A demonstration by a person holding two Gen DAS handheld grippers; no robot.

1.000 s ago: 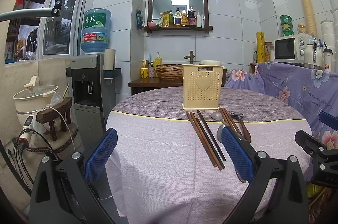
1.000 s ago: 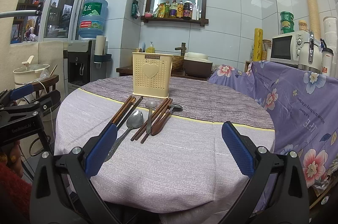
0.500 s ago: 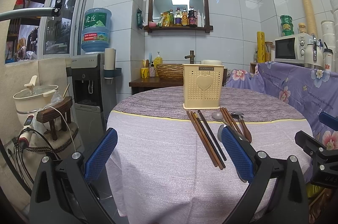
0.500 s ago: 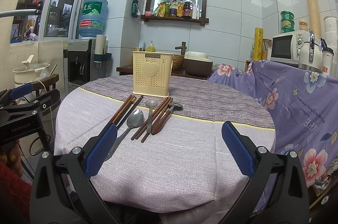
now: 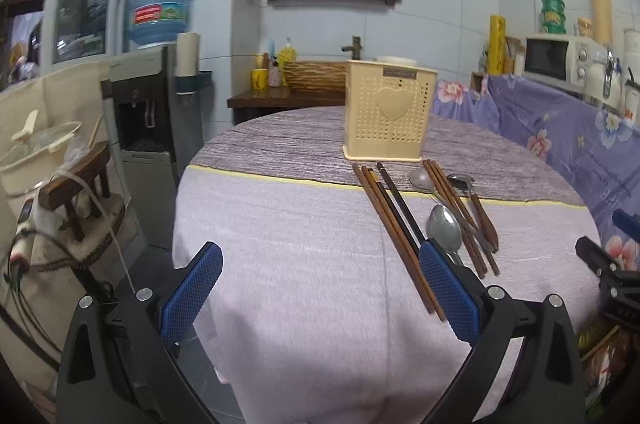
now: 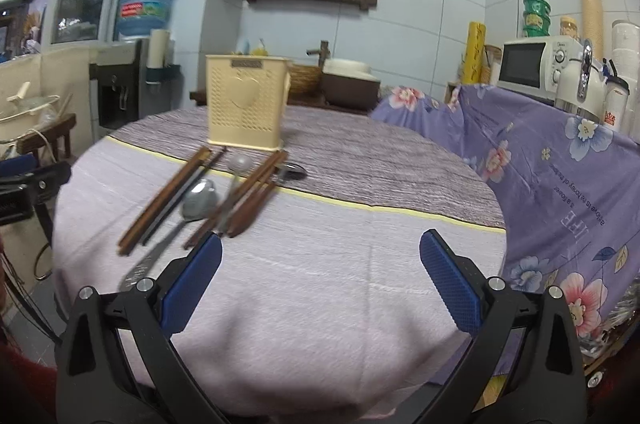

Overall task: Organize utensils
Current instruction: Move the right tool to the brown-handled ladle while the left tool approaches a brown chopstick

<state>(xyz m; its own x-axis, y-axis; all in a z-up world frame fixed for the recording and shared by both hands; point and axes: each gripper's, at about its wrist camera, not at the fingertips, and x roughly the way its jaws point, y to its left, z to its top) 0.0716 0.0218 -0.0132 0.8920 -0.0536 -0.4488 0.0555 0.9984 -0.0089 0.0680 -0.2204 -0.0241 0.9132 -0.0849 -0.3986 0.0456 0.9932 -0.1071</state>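
A cream perforated utensil holder [image 5: 388, 111] [image 6: 247, 103] with a heart on its front stands on the round table [image 5: 288, 244]. In front of it lie brown chopsticks [image 5: 394, 228] [image 6: 168, 195], a large metal spoon [image 5: 444, 230] [image 6: 198, 201], a smaller spoon [image 5: 420, 179] [image 6: 239, 163], more chopsticks [image 5: 456, 207] [image 6: 248, 187] and a wooden-handled utensil [image 5: 480, 212]. My left gripper [image 5: 320, 280] is open near the table's front edge, left of the utensils. My right gripper [image 6: 320, 272] is open over the cloth, to the right of them. Neither holds anything.
A water dispenser [image 5: 148, 111] with a blue bottle stands to the left, beside a wooden stool [image 5: 76, 183] with cables. A flowered purple cloth [image 6: 560, 175] covers a counter on the right, carrying a microwave [image 6: 536, 63]. A wicker basket [image 5: 316, 75] sits behind the holder.
Both grippers have moved forward and closer to the table; the utensils and holder now look larger. The right view has swung to the right, so the utensils sit further left in it.
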